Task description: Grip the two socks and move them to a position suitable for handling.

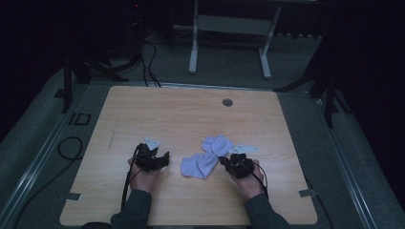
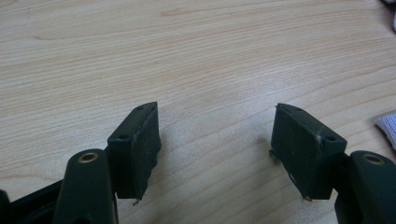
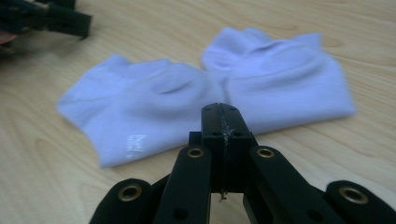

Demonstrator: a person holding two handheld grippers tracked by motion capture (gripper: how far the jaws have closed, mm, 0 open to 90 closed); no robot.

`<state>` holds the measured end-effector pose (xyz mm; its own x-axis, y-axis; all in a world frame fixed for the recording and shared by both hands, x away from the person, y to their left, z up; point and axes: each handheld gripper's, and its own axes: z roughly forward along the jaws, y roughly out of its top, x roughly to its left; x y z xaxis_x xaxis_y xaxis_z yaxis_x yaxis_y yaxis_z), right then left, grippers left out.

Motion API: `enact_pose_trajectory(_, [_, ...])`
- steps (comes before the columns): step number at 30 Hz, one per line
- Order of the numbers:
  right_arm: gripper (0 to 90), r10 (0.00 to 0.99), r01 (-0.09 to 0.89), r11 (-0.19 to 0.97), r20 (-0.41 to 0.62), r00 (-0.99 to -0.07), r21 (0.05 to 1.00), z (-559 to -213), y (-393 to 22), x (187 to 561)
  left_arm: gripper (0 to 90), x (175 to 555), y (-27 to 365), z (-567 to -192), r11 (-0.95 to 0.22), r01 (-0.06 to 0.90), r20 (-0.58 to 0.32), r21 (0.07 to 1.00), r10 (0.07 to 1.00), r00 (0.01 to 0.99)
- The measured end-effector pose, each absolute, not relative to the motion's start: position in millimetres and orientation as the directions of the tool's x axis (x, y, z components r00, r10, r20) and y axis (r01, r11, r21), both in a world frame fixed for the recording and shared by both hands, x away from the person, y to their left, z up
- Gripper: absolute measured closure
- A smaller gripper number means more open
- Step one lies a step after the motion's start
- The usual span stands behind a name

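Note:
Two white socks lie side by side at the middle of the wooden table (image 1: 143, 114): one nearer the person (image 1: 198, 165) (image 3: 135, 112), one a little farther back and to the right (image 1: 218, 144) (image 3: 285, 84). My right gripper (image 1: 223, 161) (image 3: 220, 109) is shut, its pads pressed together with nothing between them, its tips just short of the socks' near edge. My left gripper (image 1: 165, 157) (image 2: 215, 112) sits left of the socks with its jaws wide open over bare wood. A corner of a sock (image 2: 387, 126) lies off its right jaw.
A round grommet (image 1: 227, 102) is set in the table near the far edge. Tape tabs (image 1: 71, 196) mark the front corners. Beyond the table stand a white frame (image 1: 229, 28) and black stands on grey carpet. The other gripper (image 3: 51, 18) appears at the top left of the right gripper view.

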<state>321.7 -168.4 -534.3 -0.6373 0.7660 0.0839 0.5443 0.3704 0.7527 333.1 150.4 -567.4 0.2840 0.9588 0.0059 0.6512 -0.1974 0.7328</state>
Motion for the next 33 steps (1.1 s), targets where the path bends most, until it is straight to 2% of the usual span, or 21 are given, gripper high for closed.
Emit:
enact_pose_trajectory(7, [90.0, 0.730, 0.533, 0.414, 0.081, -0.679, 0.738, -540.3, -146.2, 313.4, 32.8, 332.9, 150.1, -567.4, -0.197, 0.651, 0.006, 0.733, 0.959, 0.283])
enact_pose_trajectory(18, [90.0, 0.728, 0.551, 0.458, 0.062, -0.683, 0.697, -557.2, -127.4, 312.4, 35.8, 331.5, 148.9, -566.1, -0.204, 0.656, 0.005, 0.727, 0.956, 0.293])
enact_pose_trajectory(27, [90.0, 0.698, 0.517, 0.491, 0.037, -0.715, 0.701, -558.3, -118.2, 308.2, 48.6, 329.3, 146.5, -562.7, -0.225, 0.665, 0.002, 0.712, 0.948, 0.318])
enact_pose_trajectory(33, [90.0, 0.687, 0.503, 0.505, 0.026, -0.726, 0.701, -558.3, -116.2, 307.5, 64.2, 324.5, 138.7, -559.4, -0.257, 0.655, -0.004, 0.711, 0.929, 0.369])
